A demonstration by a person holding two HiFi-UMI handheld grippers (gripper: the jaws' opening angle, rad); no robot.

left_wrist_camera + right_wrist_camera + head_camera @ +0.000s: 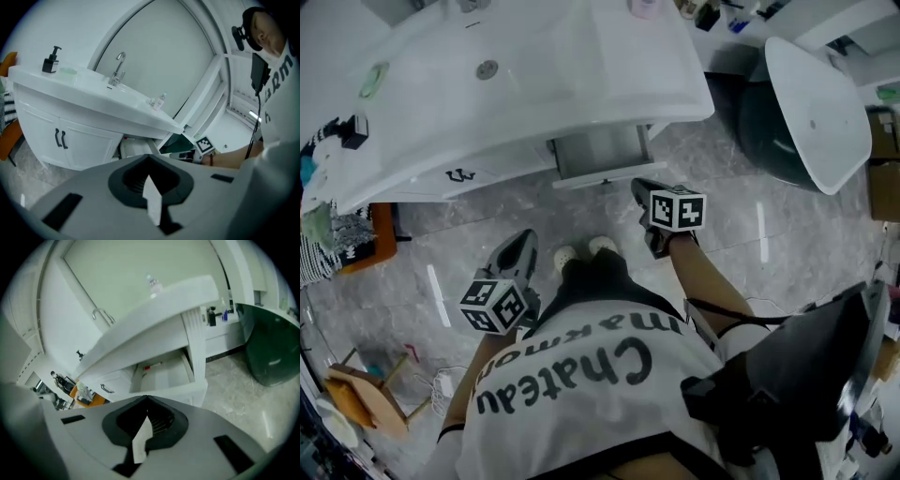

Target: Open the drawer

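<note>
Under the right end of the white vanity top (534, 84), the drawer (600, 155) stands pulled out. In the right gripper view the drawer (161, 373) shows a pale inside with a small red item at the back. My right gripper (641, 191) is shut and empty, a short way in front of the drawer's front panel and clear of it. My left gripper (523, 240) is also shut and holds nothing; it hangs lower left, above the floor. From the left gripper view the drawer (136, 149) shows just past the shut jaws.
Cabinet doors with black handles (60, 138) are left of the drawer. A faucet (119, 68), a soap dispenser (50, 60) and a small bottle (161, 100) stand on the top. A dark round tub with a white lid (811, 112) is at the right, an orange stool (370, 239) at the left.
</note>
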